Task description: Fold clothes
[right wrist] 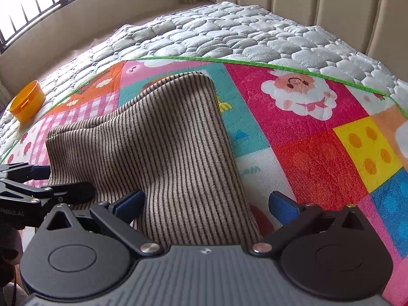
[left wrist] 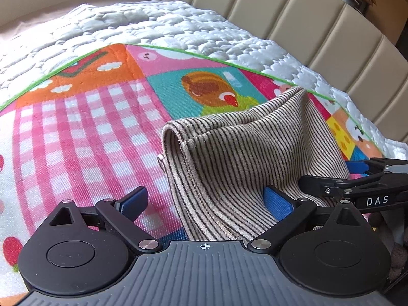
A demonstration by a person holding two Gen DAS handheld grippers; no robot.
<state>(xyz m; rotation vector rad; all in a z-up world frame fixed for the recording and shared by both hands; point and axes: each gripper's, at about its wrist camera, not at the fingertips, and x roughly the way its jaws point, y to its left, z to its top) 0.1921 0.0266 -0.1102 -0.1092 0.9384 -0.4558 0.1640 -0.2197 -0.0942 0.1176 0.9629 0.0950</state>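
While both pairs of tongs point down at the bed, the striped garment (left wrist: 237, 158) lies bunched on the colourful play mat (left wrist: 84, 132), toward the mat's near edge and between its two side edges. It is a beige knit with thin dark stripes, folded over on itself, with one corner standing up in a peak toward the mat's far, green-trimmed edge. The mat is spread over a quilted grey-white mattress cover (left wrist: 142, 25), which reaches to the padded beige headboard (left wrist: 301, 17) along the bed's far side.

The left tongs (left wrist: 206, 202) are spread wide; the cloth runs between the blue pads, and the right-hand pad (left wrist: 276, 202) sits against the fabric without pinching it. The right tongs (right wrist: 207, 204) are likewise spread wide, the garment's near end passing between them, with nothing pinched. An orange lid-like container (right wrist: 26, 102) rests on the mattress cover near the bed's left edge.
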